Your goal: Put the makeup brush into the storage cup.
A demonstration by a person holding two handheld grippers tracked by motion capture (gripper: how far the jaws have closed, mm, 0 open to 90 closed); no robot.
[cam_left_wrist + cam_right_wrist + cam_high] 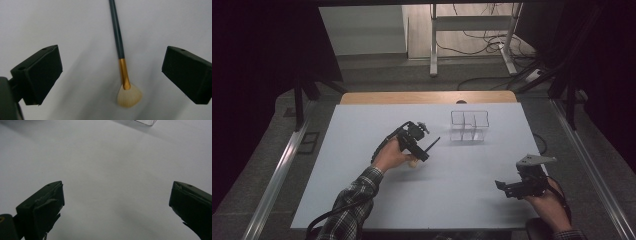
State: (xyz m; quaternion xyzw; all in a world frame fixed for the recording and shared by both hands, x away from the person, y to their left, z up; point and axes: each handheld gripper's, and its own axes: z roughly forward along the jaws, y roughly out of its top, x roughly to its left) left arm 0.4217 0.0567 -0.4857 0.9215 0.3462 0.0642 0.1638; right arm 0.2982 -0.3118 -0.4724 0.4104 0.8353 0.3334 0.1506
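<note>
The white bench (362,165) carries a clear divided organizer (469,125) near its far edge. The left gripper (111,72) hangs wide open above a fan brush (122,65) that lies flat on the bench between its jaws, untouched. The right gripper (116,205) is also wide open, holding nothing, over the bare bench near the right edge.

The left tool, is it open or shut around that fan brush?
Open: the left tool has its jaws wide apart either side of the fan brush, touching neither.
</note>
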